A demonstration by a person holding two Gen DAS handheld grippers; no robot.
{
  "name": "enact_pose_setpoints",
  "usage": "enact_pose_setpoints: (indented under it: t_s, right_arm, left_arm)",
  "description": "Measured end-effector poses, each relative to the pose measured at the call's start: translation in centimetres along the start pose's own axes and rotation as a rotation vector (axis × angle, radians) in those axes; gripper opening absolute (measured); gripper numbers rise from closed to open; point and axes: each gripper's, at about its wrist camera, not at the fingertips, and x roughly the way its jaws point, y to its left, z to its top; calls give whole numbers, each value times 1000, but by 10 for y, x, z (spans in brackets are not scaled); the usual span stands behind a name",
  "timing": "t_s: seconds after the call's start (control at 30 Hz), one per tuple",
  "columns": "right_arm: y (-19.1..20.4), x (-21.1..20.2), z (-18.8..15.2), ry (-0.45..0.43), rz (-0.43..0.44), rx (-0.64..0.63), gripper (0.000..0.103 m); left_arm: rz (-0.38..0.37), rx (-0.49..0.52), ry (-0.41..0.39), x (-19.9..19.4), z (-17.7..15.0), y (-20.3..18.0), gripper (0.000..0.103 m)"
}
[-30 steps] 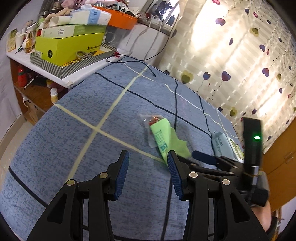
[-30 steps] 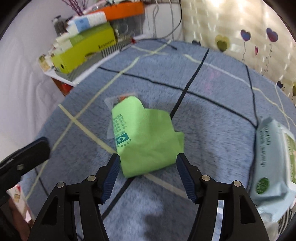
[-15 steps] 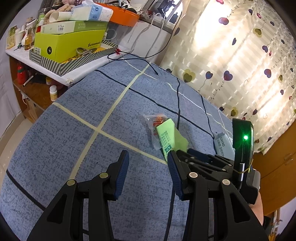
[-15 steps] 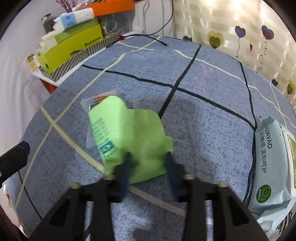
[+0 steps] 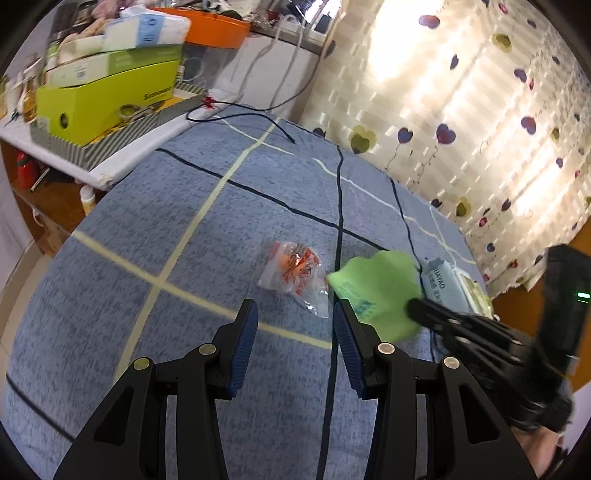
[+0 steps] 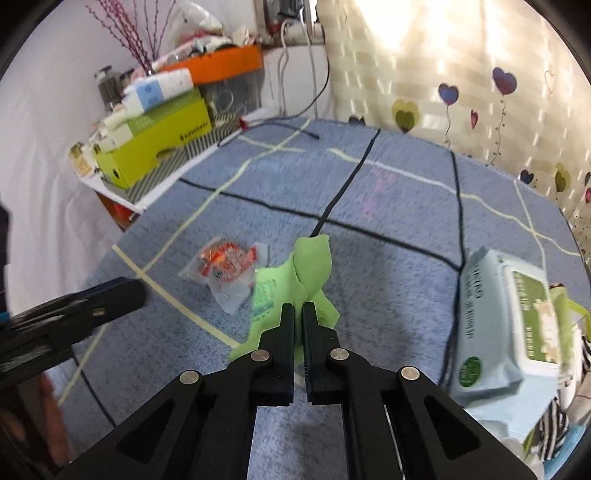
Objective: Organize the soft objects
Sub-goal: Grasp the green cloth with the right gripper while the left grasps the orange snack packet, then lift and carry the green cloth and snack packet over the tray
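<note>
My right gripper [image 6: 299,312] is shut on a green cloth [image 6: 308,273], which hangs crumpled from its jaws just above the blue bedspread [image 6: 388,221]. In the left wrist view the same green cloth [image 5: 376,291] hangs from the right gripper [image 5: 415,308] at the right. A clear packet with orange contents [image 6: 225,267] lies uncovered on the bedspread beside the cloth. My left gripper [image 5: 293,314] stands open with nothing between its fingers, just short of the clear packet [image 5: 295,271]. A pale blue wet-wipes pack [image 6: 498,314] lies at the right.
A side table [image 5: 140,155] at the back left carries a yellow-green box [image 5: 107,99], a striped tray and an orange bin [image 5: 218,27]. A black cable [image 5: 240,109] trails onto the bedspread. A heart-patterned curtain [image 5: 461,110] hangs behind. Striped fabric [image 6: 554,421] lies at the right edge.
My right gripper closed on the green cloth and lifted it up and to the right, uncovering the clear packet. My left gripper moved a little toward the packet and stayed open.
</note>
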Motion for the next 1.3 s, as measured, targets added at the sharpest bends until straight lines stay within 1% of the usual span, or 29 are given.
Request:
enact_pose_setpoints:
  t_s: [0.03,0.1,0.13,0.23,0.27,0.3,0.4,0.47,0.53,0.63,0.67,0.73,0.77,0.83,0.93,1.1,1.23,1.3]
  right_arm:
    - [0,-3,1,-5,1,-2,4]
    - [-2,-9,0,-11,10,2,4]
    - [-4,-11,-1,-13,13,3,4]
    - [-8,-16,-2,-21,21,13,4]
    - [-9,-17,-2,-24,23,15,4]
    - [-10,-18,-2,-27,24,16,4]
    - [-11,-20,-1,-32,31,20,4]
    - [-12,-21,-2,-34,33,22,4]
    - [-14,-21,-2,-35,37,26,4]
    - [-16,-22,-1,-37,41,28,4]
    - [-17,-23,-1,-38,43,30,4]
    - [-17,-24,-2,-41,45,31,4]
    - [-18,-24,-2,-42,47,32,4]
    - [-19,-26,-3,-46,53,34,4]
    - [-19,-32,-4,-57,64,35,4]
    - [-21,-48,-7,-88,76,37,4]
    - [-22,-66,-11,-120,84,34,4]
    - [-23,-78,-15,-140,87,34,4]
  left_arm:
    - [-3,11,5,6,3,-2,44]
    - [15,34,17,15,7,-6,44]
    - [16,59,16,20,9,-10,44]
    - [54,105,18,33,14,-16,44]
    - [63,121,17,37,15,-17,45]
    - [82,129,22,43,17,-17,48]
    - [116,140,42,61,19,-14,50]
    - [122,136,56,70,19,-12,50]
    - [145,131,66,79,19,-9,50]
    - [146,121,79,87,17,-5,50]
    - [148,130,69,87,16,-6,49]
    - [145,138,72,89,16,-7,29]
    - [143,141,76,89,15,-7,26]
    - [146,148,70,86,13,-10,25]
    - [123,149,61,74,10,-15,25]
    - [76,156,13,40,3,-30,24]
    - [51,163,-13,17,-2,-44,25]
    - [52,168,-28,6,-4,-49,25]
